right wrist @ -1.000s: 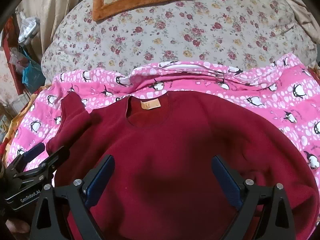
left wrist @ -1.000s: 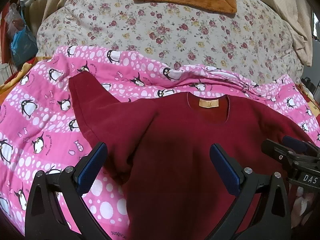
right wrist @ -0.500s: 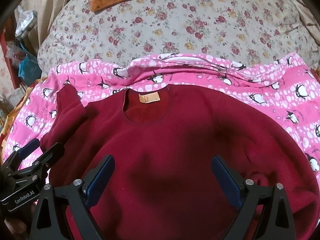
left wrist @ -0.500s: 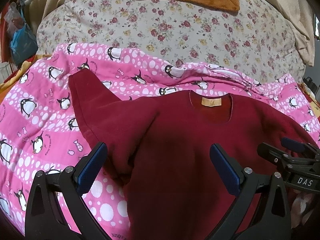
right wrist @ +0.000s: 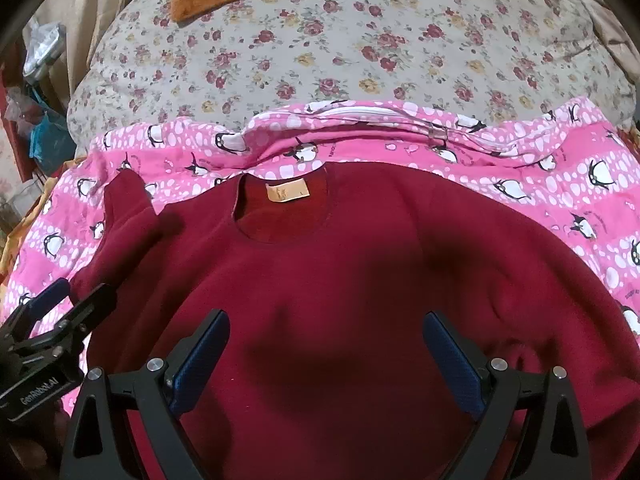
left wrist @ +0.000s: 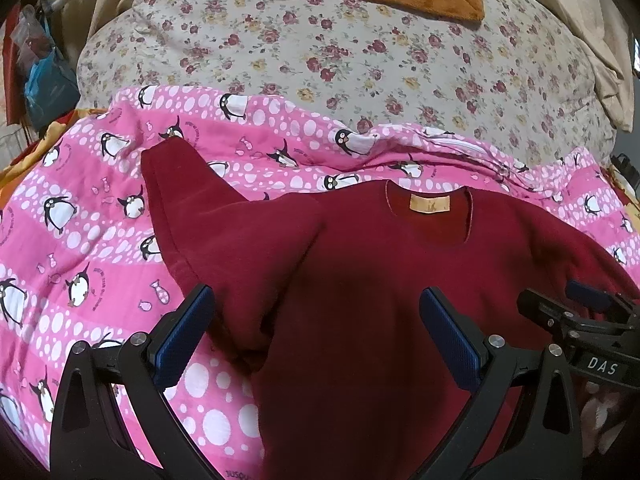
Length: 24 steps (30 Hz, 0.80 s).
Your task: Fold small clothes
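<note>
On the bed, over a pink penguin blanket (left wrist: 80, 216), a dark red sweater (right wrist: 340, 280) spread flat, neckline and tan label (right wrist: 286, 193) up at 12 o'clock. One sleeve (left wrist: 192, 208) flung out toward 10 o'clock, other sleeve (right wrist: 580, 340) curving down around 4. Probably laid face-up like this so both sleeves can get folded in first. Left claw (left wrist: 316, 336) spread wide, hovering over the armpit area, gripping nothing. Right claw (right wrist: 328, 360) likewise wide apart above the chest, empty. Floral duvet (right wrist: 360, 48) bunched beyond at 12.
</note>
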Available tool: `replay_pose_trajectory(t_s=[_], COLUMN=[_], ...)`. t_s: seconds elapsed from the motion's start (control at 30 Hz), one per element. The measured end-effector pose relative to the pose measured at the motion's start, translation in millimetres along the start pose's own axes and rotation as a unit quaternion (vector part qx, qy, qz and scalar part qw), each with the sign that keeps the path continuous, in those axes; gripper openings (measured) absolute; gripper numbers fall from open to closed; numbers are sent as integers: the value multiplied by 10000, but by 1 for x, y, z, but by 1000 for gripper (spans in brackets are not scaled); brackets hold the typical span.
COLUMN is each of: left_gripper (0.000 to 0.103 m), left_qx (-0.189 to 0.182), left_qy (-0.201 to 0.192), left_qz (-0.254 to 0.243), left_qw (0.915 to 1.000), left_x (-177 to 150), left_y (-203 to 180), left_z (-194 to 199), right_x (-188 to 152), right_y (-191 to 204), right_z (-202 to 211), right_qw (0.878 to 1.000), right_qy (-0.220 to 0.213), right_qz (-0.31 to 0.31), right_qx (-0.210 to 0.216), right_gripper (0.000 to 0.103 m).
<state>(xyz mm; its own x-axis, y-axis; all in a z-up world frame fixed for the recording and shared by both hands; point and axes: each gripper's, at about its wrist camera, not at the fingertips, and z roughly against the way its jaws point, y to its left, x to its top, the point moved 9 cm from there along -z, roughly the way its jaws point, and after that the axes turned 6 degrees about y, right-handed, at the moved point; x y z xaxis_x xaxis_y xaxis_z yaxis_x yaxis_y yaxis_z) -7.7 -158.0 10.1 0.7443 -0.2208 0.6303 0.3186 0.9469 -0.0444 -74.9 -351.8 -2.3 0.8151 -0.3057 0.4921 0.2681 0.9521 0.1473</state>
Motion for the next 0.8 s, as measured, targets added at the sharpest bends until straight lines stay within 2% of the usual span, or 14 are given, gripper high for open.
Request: replay_pose_trajectory(t_s=[0.47, 0.8], left_gripper=[102, 102], left_qx=[17, 10], left_qy=[6, 46], left_qz=[-11, -46], left_qw=[10000, 10000], left_x=[-1, -1], left_y=[1, -7], left_z=[0, -3], right_x=[-9, -10], right_y=[-15, -13], right_z=[-15, -14], right_qw=[9995, 9994], right_qy=[-103, -206], right_qz=[-296, -212], right_qx=[-68, -197], right_gripper=[96, 96])
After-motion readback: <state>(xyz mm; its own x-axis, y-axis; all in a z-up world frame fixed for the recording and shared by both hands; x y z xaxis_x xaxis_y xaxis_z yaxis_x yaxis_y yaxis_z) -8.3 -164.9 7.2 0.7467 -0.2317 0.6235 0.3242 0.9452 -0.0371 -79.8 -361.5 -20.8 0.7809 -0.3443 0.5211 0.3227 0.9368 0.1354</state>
